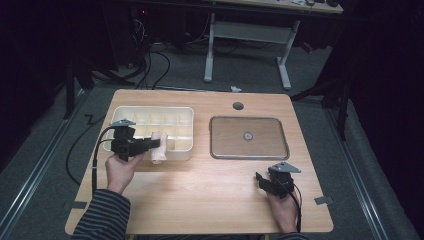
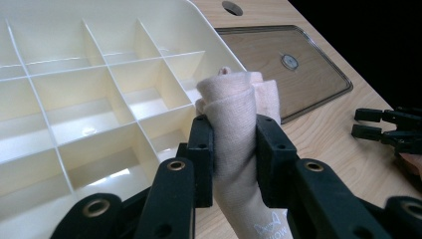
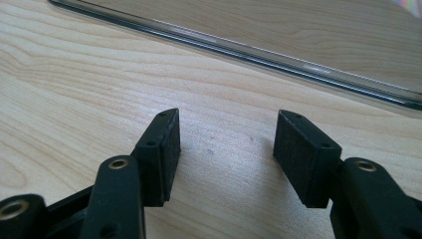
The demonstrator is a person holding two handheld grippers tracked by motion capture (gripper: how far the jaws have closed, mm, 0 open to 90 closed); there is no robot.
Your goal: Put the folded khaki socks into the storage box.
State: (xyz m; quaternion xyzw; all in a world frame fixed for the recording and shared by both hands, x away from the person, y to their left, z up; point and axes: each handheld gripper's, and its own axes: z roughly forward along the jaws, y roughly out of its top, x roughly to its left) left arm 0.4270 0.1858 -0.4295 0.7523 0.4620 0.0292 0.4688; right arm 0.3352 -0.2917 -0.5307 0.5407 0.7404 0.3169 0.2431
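Note:
A rolled pale pink cloth (image 2: 238, 129) is pinched between the jaws of my left gripper (image 2: 234, 144), which is shut on it. In the high view the left gripper (image 1: 156, 143) holds the cloth (image 1: 159, 148) over the front right corner of the cream divided tray (image 1: 150, 113). The tray's compartments (image 2: 84, 99) near the cloth hold nothing. My right gripper (image 3: 226, 144) stands open just above bare wood, with nothing between its jaws. It rests near the table's front right (image 1: 260, 178), below the clear lid.
A clear flat lid (image 1: 248, 137) with a round knob lies right of the tray; its edge (image 3: 239, 47) runs ahead of the right gripper. A round cable hole (image 1: 238, 106) sits near the table's far edge. Another desk's legs stand beyond.

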